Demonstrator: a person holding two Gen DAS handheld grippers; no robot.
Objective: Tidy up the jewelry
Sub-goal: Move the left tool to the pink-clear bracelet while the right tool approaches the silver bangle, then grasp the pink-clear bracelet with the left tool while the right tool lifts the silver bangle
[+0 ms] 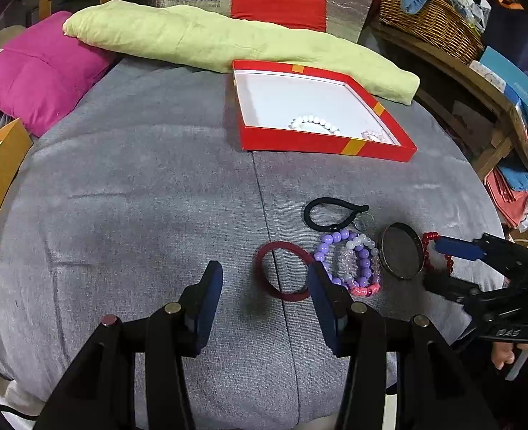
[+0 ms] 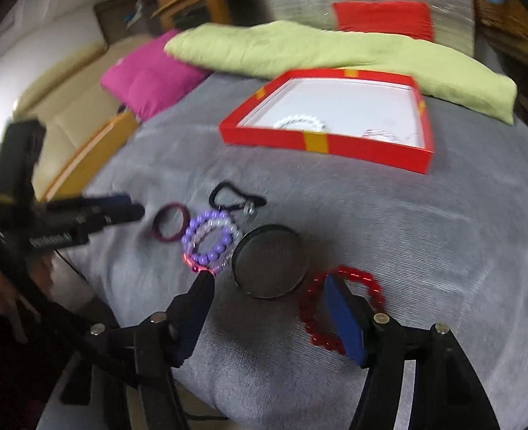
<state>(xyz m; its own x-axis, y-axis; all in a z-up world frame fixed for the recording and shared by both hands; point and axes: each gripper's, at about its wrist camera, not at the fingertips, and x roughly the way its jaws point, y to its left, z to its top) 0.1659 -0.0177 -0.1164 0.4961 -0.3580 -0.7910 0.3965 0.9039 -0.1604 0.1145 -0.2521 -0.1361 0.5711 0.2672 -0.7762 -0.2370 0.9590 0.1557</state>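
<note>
- Left tongs point(image 1: 265, 281): jaws spread, nothing pinched; held over the grey cloth, with the dark red hair band point(image 1: 281, 271) seen lying between and just past the blue pads.
- Right tongs point(image 2: 269, 288): jaws spread, nothing pinched; the round black lid point(image 2: 270, 261) is seen between the tips, and the red bead bracelet point(image 2: 341, 304) lies under the right pad.
- Bracelet cluster point(image 1: 350, 263): purple, clear and pink bead loops, overlapped in one heap, lying flat between the dark red hair band and the round black lid.
- Black hair tie point(image 1: 330, 213): pulled into a long loop, long axis running left to right, knot end to the right, set just behind the cluster.
- Red box point(image 1: 326, 145): shallow, white inside, gold strips on the rim; a white bead bracelet point(image 1: 314, 123) and a pale, small piece are kept inside near the front wall.
- Surface: grey cloth point(image 1: 138, 197), creased, over a cushioned top.
- Surroundings: green cushion point(image 1: 228, 41) and pink cushion point(image 1: 38, 71) behind the box; wicker basket point(image 1: 428, 23) on a wooden shelf to the right.
</note>
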